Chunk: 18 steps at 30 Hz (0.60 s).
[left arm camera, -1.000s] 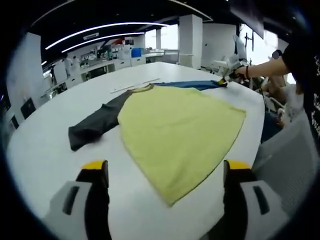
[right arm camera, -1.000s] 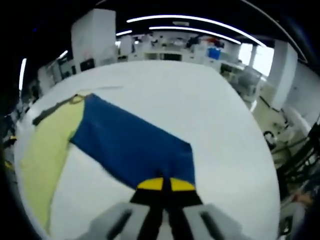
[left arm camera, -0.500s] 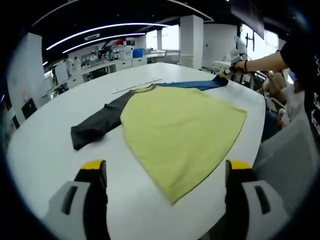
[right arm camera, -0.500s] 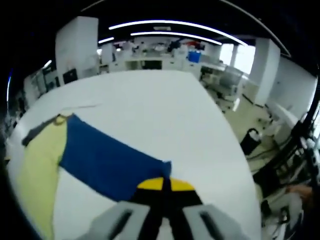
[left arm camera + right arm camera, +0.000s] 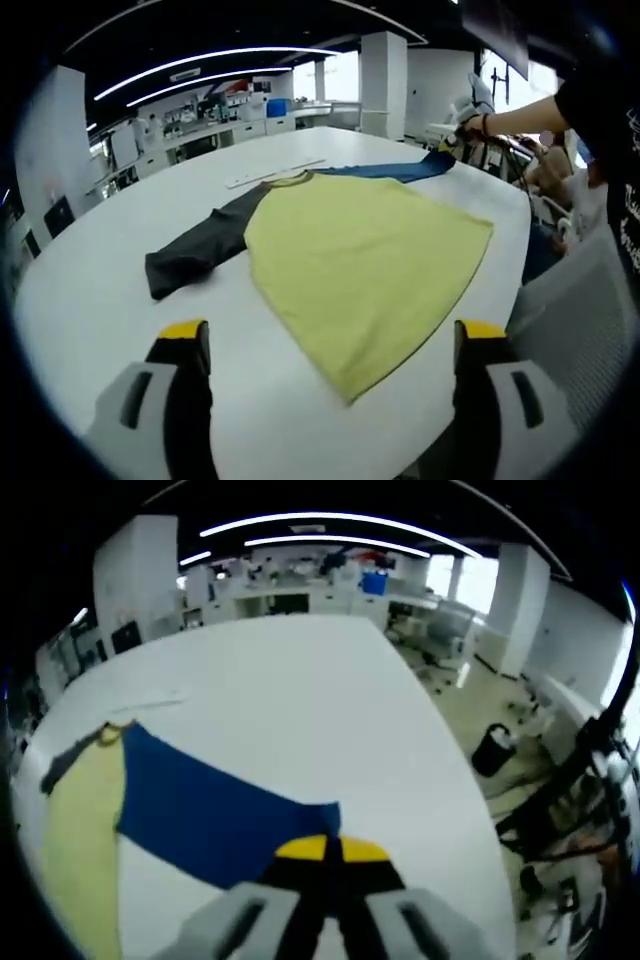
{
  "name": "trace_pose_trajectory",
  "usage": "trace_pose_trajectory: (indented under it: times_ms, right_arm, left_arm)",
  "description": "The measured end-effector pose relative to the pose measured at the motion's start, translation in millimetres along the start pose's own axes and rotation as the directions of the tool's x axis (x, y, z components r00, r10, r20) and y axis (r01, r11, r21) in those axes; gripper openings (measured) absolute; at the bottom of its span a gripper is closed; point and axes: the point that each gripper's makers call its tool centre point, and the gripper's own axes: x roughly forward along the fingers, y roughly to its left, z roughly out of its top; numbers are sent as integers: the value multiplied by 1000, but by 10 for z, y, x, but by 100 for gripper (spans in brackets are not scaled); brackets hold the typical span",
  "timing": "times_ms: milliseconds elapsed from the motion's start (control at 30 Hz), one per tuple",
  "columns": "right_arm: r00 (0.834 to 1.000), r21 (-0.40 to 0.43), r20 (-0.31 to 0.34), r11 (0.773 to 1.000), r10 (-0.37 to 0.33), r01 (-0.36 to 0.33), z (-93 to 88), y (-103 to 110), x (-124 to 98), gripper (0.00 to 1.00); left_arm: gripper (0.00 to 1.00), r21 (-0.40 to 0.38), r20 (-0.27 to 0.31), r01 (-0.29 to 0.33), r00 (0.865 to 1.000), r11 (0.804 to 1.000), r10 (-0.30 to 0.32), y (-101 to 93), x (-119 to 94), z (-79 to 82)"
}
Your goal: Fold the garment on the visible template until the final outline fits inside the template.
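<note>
A yellow-bodied garment (image 5: 365,265) lies spread flat on the white tabletop (image 5: 90,300), ahead of the left tongs (image 5: 330,345), whose yellow-tipped jaws stand wide apart and released above the near edge. Its dark grey sleeve (image 5: 195,250) stretches off to their left. At the far side, the right tongs (image 5: 325,848) are clenched on the cuff end of the blue sleeve (image 5: 215,810), drawn out straight from the garment's collar toward them.
</note>
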Motion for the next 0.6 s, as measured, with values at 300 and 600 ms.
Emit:
trace_pose_trajectory:
  times_ms: [300,600]
  right_arm:
    - [998,36,7,998,57,-58,110,274,-72,0]
    - [996,15,-3,996,90,-90,200,497,-77,0]
  left_arm:
    - [99,6,1,0,1000,1000,0,-77,-29,61]
    - [99,2,17,-1,1000,1000,1,-120,-51,133]
